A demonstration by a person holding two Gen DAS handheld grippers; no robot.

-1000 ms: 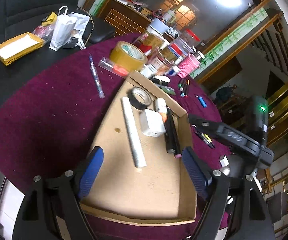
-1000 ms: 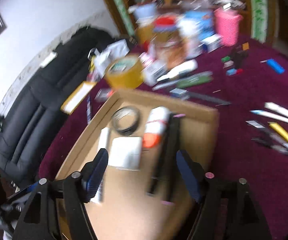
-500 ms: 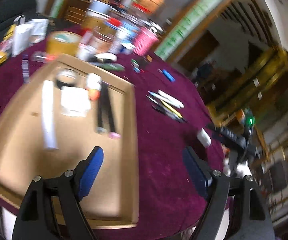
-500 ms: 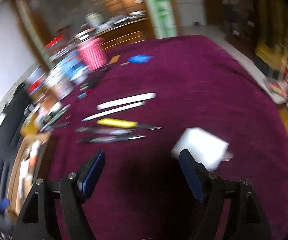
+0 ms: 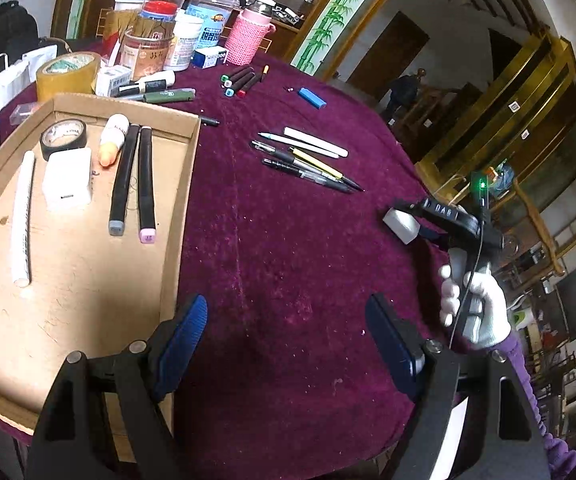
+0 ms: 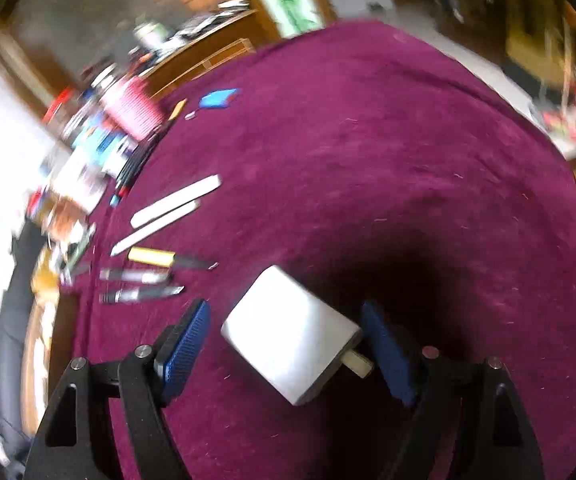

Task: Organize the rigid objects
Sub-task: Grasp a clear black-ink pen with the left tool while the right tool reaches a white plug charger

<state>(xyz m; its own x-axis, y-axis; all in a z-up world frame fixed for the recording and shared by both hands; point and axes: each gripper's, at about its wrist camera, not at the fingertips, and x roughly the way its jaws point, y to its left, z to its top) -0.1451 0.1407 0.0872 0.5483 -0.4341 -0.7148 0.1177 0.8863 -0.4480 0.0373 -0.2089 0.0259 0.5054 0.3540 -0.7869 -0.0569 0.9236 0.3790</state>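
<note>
A white plug adapter (image 6: 294, 334) lies on the purple cloth between the open pads of my right gripper (image 6: 288, 344), which has not closed on it. In the left wrist view the same adapter (image 5: 402, 226) shows at the right gripper's tip (image 5: 412, 220) at the table's right. My left gripper (image 5: 288, 340) is open and empty above bare cloth beside the cardboard tray (image 5: 175, 216). The tray holds a white charger (image 5: 67, 180), black tape roll (image 5: 63, 138), two black markers (image 5: 133, 178), a white stick (image 5: 21, 216) and a glue tube (image 5: 112, 140).
Several pens and a white strip (image 5: 308, 158) lie mid-table, also in the right wrist view (image 6: 155, 236). A blue lighter (image 5: 312, 98), small markers (image 5: 239, 78), yellow tape roll (image 5: 67, 74), jars and a pink cup (image 5: 247, 36) crowd the far edge.
Both grippers swung right, away from the tray. My right gripper came down around the white adapter, which now sits between its pads. My left gripper stayed open.
</note>
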